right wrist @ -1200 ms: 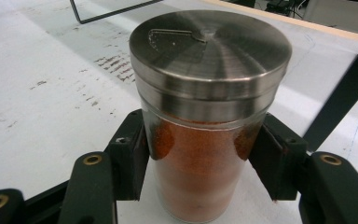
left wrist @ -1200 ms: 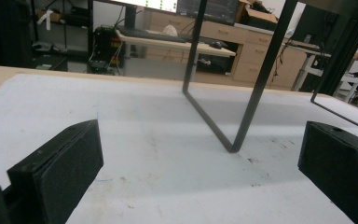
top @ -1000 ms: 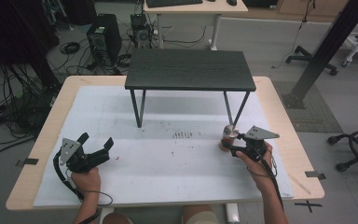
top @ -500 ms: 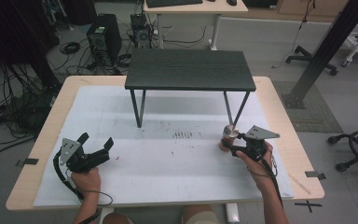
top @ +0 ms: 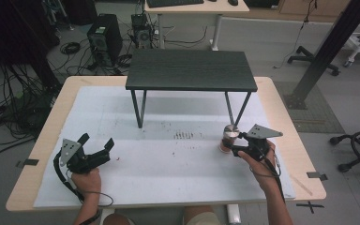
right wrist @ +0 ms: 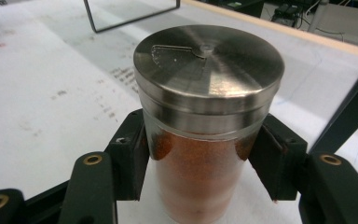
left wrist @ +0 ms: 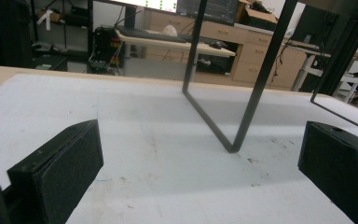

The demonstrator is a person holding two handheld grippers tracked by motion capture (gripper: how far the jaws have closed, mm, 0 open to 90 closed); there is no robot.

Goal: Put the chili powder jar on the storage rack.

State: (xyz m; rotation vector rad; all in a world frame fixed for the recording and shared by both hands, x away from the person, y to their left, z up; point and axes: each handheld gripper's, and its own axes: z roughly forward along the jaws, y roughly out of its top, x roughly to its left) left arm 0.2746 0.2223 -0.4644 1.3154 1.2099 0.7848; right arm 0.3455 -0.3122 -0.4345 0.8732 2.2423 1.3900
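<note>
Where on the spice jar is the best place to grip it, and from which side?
Grip the spice jar on its glass wall just under the steel lid, coming in level from the person's side. It stands upright and round, so the fingers sit on opposite sides, and the wider lid would likely stop it slipping down. The right gripper already holds it this way.

Open mat (stand behind)

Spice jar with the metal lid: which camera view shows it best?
The right gripper view: the spice jar looms close, its steel lid and orange-red powder clear, the right gripper clamped on its glass. In the high view it is a small shape beside the black stand's leg.
</note>
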